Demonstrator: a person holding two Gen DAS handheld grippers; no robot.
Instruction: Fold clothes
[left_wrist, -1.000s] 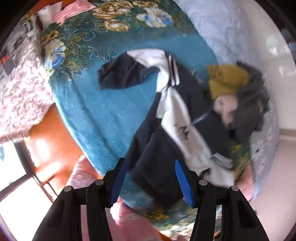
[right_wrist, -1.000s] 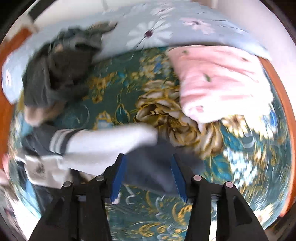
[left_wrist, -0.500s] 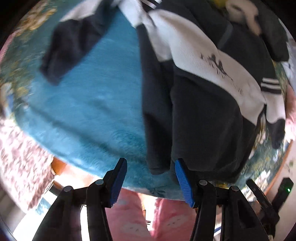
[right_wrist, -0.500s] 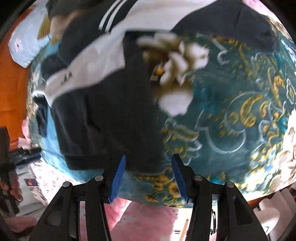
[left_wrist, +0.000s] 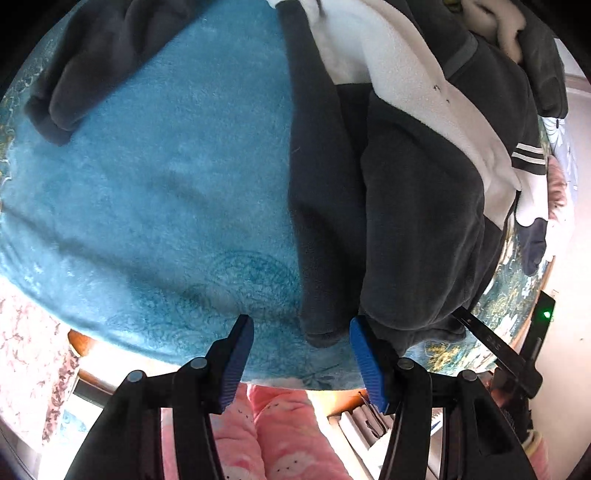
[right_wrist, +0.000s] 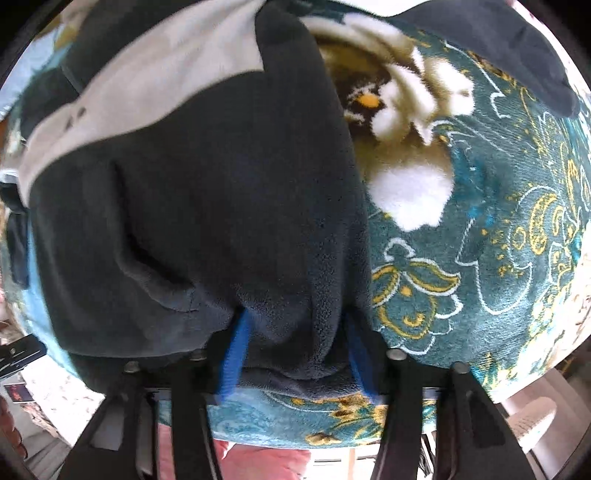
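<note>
Left gripper (left_wrist: 301, 354) has its blue-padded jaws spread wide with nothing clamped, and the bottom hem of the dark navy and white fleece jacket (left_wrist: 413, 206) hangs down right between the tips, one hem corner poking in from 12 o'clock and the bulkier hem fold touching the right pad at about 1 o'clock. The right gripper (right_wrist: 295, 350) is also spread apart, but here the jacket (right_wrist: 192, 206) hem is bunched in between the blue pads, draped over both of them; the jaws aren't squeezed onto it as far as I can see. Going outward, the jacket lies flat-ish on the fuzzy teal blanket with gold and white flower print (left_wrist: 155, 177), body running up toward 12 to 1 o'clock in the left view, with one dark sleeve (left_wrist: 107, 55) flung out at 10 o'clock. In the right view the blanket (right_wrist: 480, 240) fills 2 to 4 o'clock, another dark sleeve (right_wrist: 517, 48) at 1 o'clock. Pink patterned pyjama trousers (left_wrist: 280, 443) show at 6 o'clock under the left gripper.
</note>
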